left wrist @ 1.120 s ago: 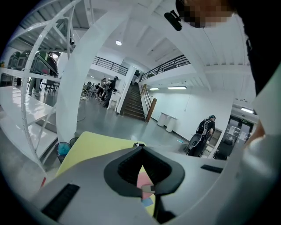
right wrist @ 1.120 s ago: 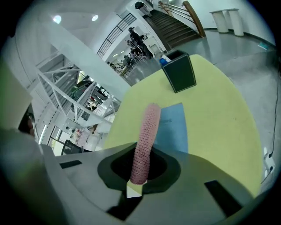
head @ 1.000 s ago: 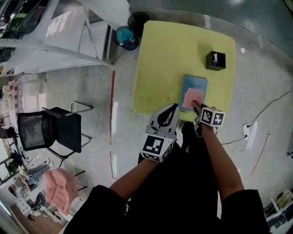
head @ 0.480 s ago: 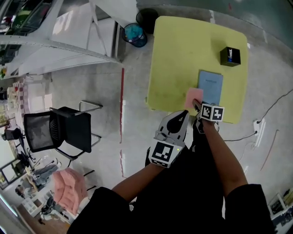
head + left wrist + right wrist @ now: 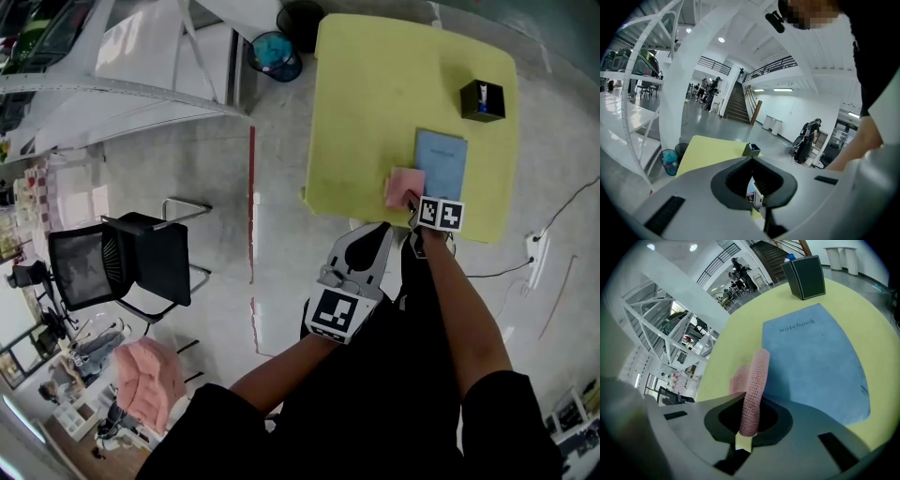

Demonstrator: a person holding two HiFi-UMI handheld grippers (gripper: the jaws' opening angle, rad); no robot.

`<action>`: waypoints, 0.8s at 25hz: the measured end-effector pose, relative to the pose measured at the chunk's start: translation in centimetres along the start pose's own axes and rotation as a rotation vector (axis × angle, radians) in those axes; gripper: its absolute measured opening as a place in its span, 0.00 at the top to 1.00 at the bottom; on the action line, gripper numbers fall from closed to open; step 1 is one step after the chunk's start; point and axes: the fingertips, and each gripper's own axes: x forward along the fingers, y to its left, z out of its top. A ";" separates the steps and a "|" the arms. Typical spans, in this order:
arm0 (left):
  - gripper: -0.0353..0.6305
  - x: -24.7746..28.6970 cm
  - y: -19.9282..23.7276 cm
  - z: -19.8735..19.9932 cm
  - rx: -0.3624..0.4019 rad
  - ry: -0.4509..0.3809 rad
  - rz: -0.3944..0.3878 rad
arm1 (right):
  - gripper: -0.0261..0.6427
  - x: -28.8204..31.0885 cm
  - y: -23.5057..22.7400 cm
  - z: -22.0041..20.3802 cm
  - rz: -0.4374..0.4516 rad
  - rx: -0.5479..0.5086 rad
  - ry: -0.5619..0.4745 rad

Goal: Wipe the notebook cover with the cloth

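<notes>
A blue notebook [image 5: 441, 164] lies on the yellow table [image 5: 375, 94], its cover printed "notebook" [image 5: 815, 362]. My right gripper [image 5: 413, 201] is shut on a pink knitted cloth [image 5: 404, 187], which stands up from the jaws [image 5: 752, 385] just left of the notebook's near corner, over the table [image 5: 736, 333]. The right gripper [image 5: 749, 425] is at the table's near edge. My left gripper [image 5: 367, 239] hangs off the table over the floor, near the edge, shut with nothing in it [image 5: 757, 199].
A black box [image 5: 482, 100] stands on the table beyond the notebook [image 5: 805, 276]. On the floor are a blue bin [image 5: 277, 52], a black office chair [image 5: 122, 262], a power strip [image 5: 536, 261] and a white frame structure [image 5: 141, 84].
My right gripper has drawn the pink cloth leftward off the notebook's near part to the table beside it. The left gripper stayed below the table edge. The head view shifted.
</notes>
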 end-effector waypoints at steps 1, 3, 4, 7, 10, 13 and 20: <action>0.94 0.0 -0.1 0.0 -0.001 -0.004 -0.006 | 0.91 0.1 -0.3 0.0 0.007 0.016 0.000; 0.94 0.1 -0.3 -0.2 -0.004 -0.009 -0.016 | 0.91 0.2 -0.3 0.0 0.023 0.027 -0.006; 0.94 0.1 -0.3 -0.4 -0.005 -0.005 -0.018 | 0.91 0.2 -0.3 -0.1 0.027 0.021 -0.008; 0.94 0.7 -0.5 -1.2 -0.008 0.030 -0.021 | 0.91 0.4 -0.2 -0.3 0.040 0.004 -0.002; 0.94 1.6 -0.6 -1.4 -0.012 0.047 -0.012 | 0.91 0.2 -0.4 -0.2 0.048 0.002 -0.001; 0.94 2.1 -0.4 -1.0 -0.002 0.052 -0.004 | 0.91 0.0 -0.5 -0.1 0.059 0.002 -0.005; 0.94 3.2 -0.2 -1.0 0.002 0.066 0.035 | 0.91 -0.7 -1.5 -0.3 0.090 0.057 -0.020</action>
